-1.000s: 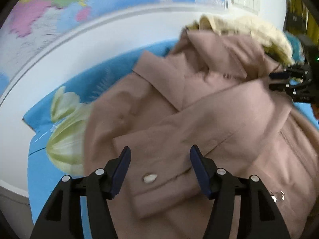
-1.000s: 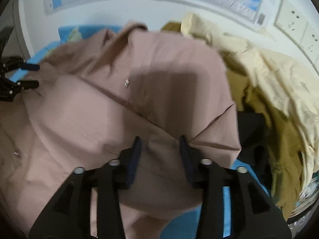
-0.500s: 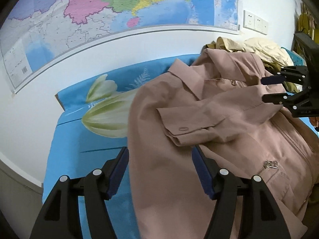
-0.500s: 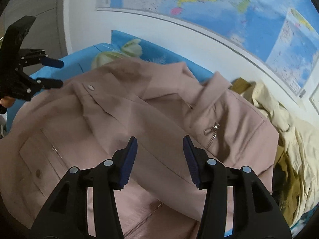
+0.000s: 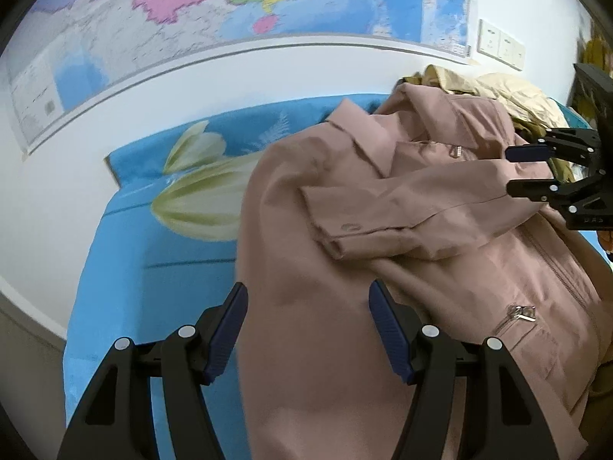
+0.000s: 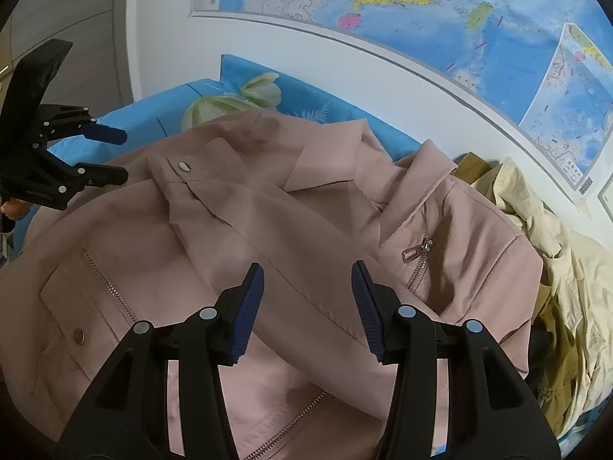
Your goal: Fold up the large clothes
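Pink zip jacket (image 5: 440,237) fills centre and right of left wrist view, spread front-up on a blue floral bedsheet (image 5: 153,268). One sleeve (image 5: 402,207) folded across the chest, its buttoned cuff pointing frame-left. Collar at upper centre, zip pull (image 5: 521,312) on a pocket at lower right. Left gripper (image 5: 308,329) at bottom centre, jaws apart, roughly mid-width, nothing pinched between the blue pads; jacket hem area lies below them, contact cannot be told. Right gripper (image 5: 528,170) at right edge of the same view, above the jacket's shoulder side, jaws parted, empty.

Right wrist view: same jacket (image 6: 268,249) takes centre and lower frame, folded sleeve cuff with snap button (image 6: 184,165) upper left of centre, chest zip pull (image 6: 417,251) right of centre, pocket with snap at lower left. Right gripper (image 6: 308,306) bottom centre, jaws have just been opening a little, now partly open, no cloth held between them. Left gripper (image 6: 105,155) at left edge, open, empty, near the cuff but apart from it.

Pile of cream and olive clothes (image 6: 555,268) at right, just beside the jacket. Wall map (image 6: 421,11) across the top, white wall under it. Wall sockets (image 5: 500,44) upper right in left wrist view.
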`<action>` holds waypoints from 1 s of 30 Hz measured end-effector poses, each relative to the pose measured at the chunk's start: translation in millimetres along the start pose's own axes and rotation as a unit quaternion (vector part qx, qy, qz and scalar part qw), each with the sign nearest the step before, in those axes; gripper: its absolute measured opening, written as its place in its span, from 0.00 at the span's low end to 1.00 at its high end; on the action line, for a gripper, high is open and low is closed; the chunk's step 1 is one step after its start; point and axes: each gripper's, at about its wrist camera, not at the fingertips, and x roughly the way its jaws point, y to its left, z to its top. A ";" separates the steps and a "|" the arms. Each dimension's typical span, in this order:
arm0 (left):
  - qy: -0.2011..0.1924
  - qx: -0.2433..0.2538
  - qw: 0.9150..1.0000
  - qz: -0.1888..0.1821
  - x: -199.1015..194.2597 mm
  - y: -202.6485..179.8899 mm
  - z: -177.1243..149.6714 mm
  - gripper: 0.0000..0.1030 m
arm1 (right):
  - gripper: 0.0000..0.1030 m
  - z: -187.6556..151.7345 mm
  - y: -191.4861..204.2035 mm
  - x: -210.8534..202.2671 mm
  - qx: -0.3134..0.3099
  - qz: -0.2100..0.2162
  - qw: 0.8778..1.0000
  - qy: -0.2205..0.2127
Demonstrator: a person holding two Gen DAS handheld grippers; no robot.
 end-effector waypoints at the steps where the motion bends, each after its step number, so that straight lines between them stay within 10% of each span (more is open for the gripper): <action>1: 0.003 -0.006 1.000 0.003 -0.2 3.9 -3.0 0.61 | 0.45 0.2 0.0 0.7 0.000 0.002 1.000 0.001; 22: 0.077 -0.037 0.996 -0.029 -12.0 25.7 -76.8 0.73 | 0.46 -3.1 8.0 12.0 -0.001 0.021 1.000 0.010; 23: 0.074 -0.032 0.996 -0.036 -14.2 22.2 -78.6 0.69 | 0.47 -3.5 8.1 12.1 -0.001 0.023 1.000 0.011; 25: 0.066 -0.041 0.995 -0.067 -18.0 18.2 -77.7 0.14 | 0.47 -4.9 7.9 12.3 0.001 0.032 0.999 0.013; 26: 0.069 -0.046 0.994 -0.069 -17.9 17.1 -76.2 0.03 | 0.47 -5.4 8.3 12.0 0.003 0.036 0.999 0.014; 30: 0.032 -0.065 0.997 -0.028 -39.6 24.3 -52.9 0.01 | 0.47 -4.3 9.0 8.9 0.010 0.052 0.999 0.011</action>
